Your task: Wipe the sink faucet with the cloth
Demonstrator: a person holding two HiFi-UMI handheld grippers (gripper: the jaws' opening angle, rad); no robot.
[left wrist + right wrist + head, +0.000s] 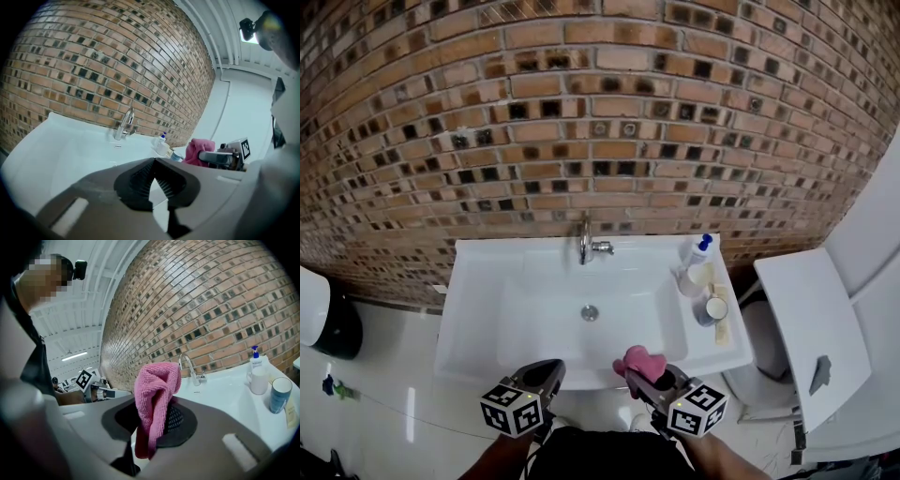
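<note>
Within the right gripper (152,422) hangs nubby pink cloth (157,387).

1. the right hand-held gripper (157,426) has its jaws closed on a pink cloth (157,387), which stands folded above them and hangs below.
2. beyond, a chrome faucet (190,367) rises from a white sink (225,397) against a brick wall (211,301).
3. at right on the sink's rim stand a pump bottle (255,359), a white cup (258,380) and a blue cup (280,394).
</note>
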